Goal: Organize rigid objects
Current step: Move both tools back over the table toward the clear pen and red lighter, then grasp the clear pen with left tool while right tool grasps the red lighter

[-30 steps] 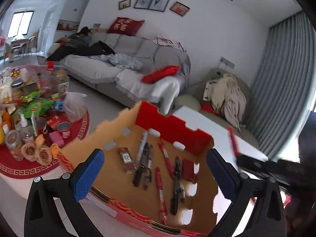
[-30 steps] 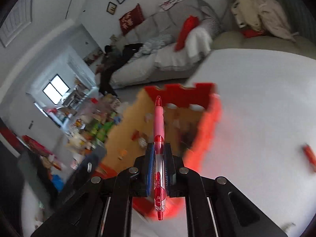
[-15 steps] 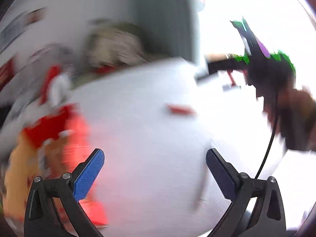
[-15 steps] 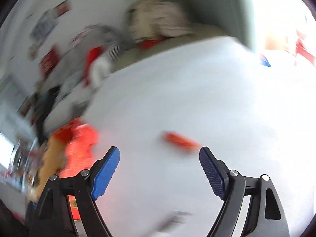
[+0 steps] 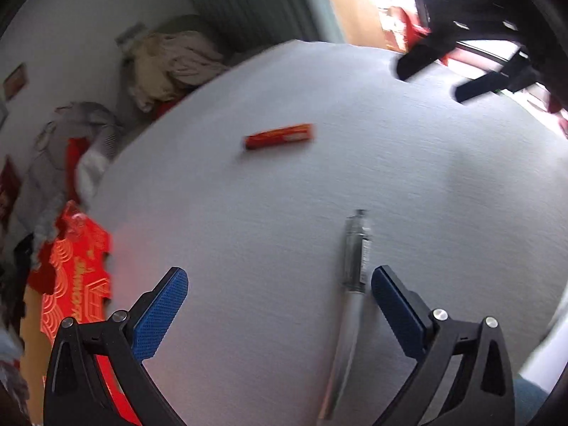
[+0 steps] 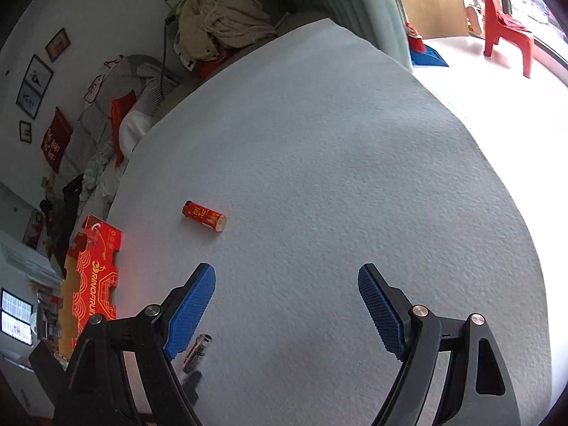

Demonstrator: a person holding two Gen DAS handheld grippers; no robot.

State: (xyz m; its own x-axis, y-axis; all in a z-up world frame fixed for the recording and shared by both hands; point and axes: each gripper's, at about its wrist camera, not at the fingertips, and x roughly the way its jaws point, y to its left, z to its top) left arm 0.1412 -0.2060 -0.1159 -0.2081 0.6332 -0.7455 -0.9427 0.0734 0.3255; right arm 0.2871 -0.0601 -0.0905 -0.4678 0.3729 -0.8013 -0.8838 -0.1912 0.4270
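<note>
- On the bumpy white table (image 6: 337,163) lies a small red tube (image 6: 204,216), round and lying flat, long side left to right.
- Your clear pen (image 5: 349,291) points away, near your left gripper (image 5: 280,305).
- Both your left and right gripper (image 6: 285,305) have jaws apart, holding nothing.
- That pen looks blurry, maybe plastic.

Daylight pours in from the window (image 6: 525,7) at the upper right and blows that whole corner out to white. The white bench (image 6: 337,177) comes out grey-blue and evenly lit, shadows pretty soft. The left wrist view is smeared with motion blur, the red tube (image 5: 279,136) looks streaky, while the right wrist view is sharp. Heavy fisheye bending and dark vignetting at the edges.
</note>
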